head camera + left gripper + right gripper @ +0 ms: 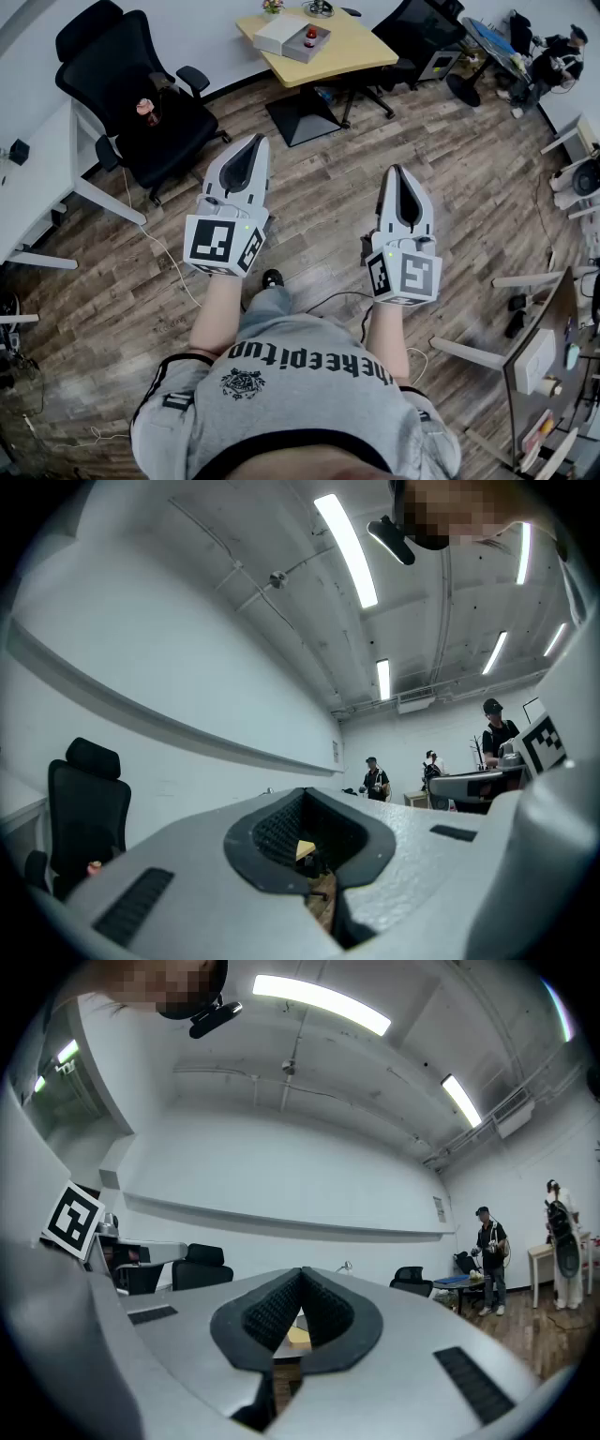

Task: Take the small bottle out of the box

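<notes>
Far ahead in the head view a yellow wooden table (352, 49) carries a white open box (281, 36). A small red bottle (310, 37) stands upright inside it. I hold both grippers out over the wooden floor, well short of the table. The left gripper (257, 141) is shut with nothing between its jaws, and so is the right gripper (397, 171). In the left gripper view the jaws of the left gripper (305, 792) meet, and a sliver of the yellow table (305, 850) shows through the gap. The right gripper (300, 1272) frames the table (298, 1337) in the same way.
A black office chair (141, 103) stands ahead on the left beside a white desk (37, 178). More black chairs (417, 33) sit behind the table. A person (553, 52) sits at the far right. Cables lie on the floor, and a cluttered desk (544, 366) stands at my right.
</notes>
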Available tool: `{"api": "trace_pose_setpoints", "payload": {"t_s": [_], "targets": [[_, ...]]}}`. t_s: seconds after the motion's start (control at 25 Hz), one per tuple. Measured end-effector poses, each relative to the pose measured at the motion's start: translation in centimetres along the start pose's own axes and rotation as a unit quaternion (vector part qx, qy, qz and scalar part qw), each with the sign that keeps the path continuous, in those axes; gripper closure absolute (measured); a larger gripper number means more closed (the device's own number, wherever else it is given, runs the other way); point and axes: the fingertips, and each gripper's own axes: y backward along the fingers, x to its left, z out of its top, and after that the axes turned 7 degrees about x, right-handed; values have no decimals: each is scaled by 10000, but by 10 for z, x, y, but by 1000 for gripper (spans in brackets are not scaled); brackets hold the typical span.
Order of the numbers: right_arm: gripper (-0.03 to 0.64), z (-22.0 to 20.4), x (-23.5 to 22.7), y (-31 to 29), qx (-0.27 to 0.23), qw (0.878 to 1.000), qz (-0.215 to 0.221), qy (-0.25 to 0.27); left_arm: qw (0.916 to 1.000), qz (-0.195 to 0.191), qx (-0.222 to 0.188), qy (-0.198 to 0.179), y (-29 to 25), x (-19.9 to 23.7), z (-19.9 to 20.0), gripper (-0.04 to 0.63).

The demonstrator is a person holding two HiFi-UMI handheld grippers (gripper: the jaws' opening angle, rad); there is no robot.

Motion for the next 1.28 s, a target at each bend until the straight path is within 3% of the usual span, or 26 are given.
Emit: {"api": "trace_pose_setpoints", "payload": {"t_s": [0.56, 1.28], "targets": [[615, 7, 4, 11, -69, 10000, -26, 1, 9999, -33, -120, 24, 11, -4, 8, 592], [615, 1, 26, -86, -179, 9997, -127, -96, 9994, -296, -199, 14, -59, 71, 4, 592]]}}
